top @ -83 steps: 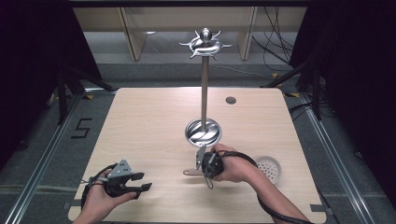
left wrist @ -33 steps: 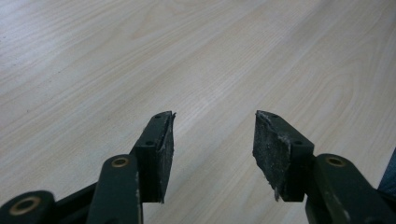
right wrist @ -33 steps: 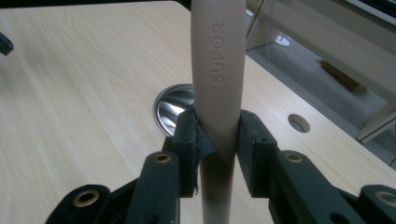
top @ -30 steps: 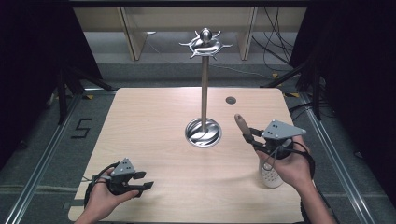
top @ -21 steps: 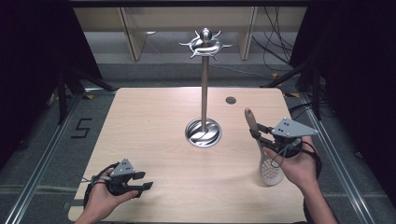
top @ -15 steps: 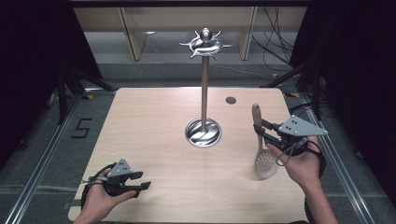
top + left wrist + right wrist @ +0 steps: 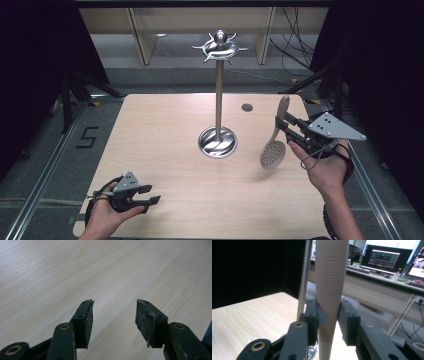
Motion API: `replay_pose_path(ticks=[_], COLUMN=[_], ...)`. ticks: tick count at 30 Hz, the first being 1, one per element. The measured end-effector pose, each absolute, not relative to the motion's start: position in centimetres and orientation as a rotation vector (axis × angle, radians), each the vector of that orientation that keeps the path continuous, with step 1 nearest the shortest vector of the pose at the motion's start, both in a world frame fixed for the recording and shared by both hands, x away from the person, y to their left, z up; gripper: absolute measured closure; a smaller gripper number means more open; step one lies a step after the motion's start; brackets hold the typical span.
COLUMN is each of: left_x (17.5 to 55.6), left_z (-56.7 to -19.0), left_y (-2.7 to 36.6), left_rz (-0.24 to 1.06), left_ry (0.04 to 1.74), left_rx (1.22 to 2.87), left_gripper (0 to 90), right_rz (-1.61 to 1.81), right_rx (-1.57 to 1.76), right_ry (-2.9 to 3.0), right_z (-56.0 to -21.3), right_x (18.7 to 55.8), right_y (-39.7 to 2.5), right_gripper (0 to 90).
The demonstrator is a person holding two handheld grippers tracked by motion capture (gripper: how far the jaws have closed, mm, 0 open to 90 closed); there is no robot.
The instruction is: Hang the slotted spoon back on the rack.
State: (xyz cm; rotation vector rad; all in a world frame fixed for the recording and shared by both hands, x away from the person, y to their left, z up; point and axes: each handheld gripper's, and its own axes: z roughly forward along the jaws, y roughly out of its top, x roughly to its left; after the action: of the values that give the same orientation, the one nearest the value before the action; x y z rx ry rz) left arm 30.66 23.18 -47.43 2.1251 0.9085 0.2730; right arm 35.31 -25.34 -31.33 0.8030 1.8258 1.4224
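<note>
High view: the right gripper [image 7: 286,126] is clamped on the handle of a beige slotted spoon [image 7: 274,149], lifted above the table [image 7: 160,130] right of the metal stand [image 7: 218,95]. The spoon's long axis runs near upright, perforated head hanging down, handle tip up. The right hand [image 7: 327,167] reaches in from the lower right. The left gripper [image 7: 149,195] rests low at the table's near left corner.

Left gripper view: its 2 jaws stand apart, holding nothing, over bare wood.

Right gripper view: both pads pinch the spoon handle, which rises upright; the stand's pole is just behind.
</note>
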Motion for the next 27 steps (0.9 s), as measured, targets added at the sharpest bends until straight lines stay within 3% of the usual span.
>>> replay_pose_path(ticks=[27], left_x=[30.6], left_z=[-47.3], left_y=[23.1], left_rz=[0.277], left_ry=[0.911], left_rx=[2.107], left_gripper=[47.6], right_rz=[1.448], right_rx=[0.795], right_ry=[1.796], right_z=[-30.1], right_x=[36.8], right_y=[-22.5], right_gripper=[71.2])
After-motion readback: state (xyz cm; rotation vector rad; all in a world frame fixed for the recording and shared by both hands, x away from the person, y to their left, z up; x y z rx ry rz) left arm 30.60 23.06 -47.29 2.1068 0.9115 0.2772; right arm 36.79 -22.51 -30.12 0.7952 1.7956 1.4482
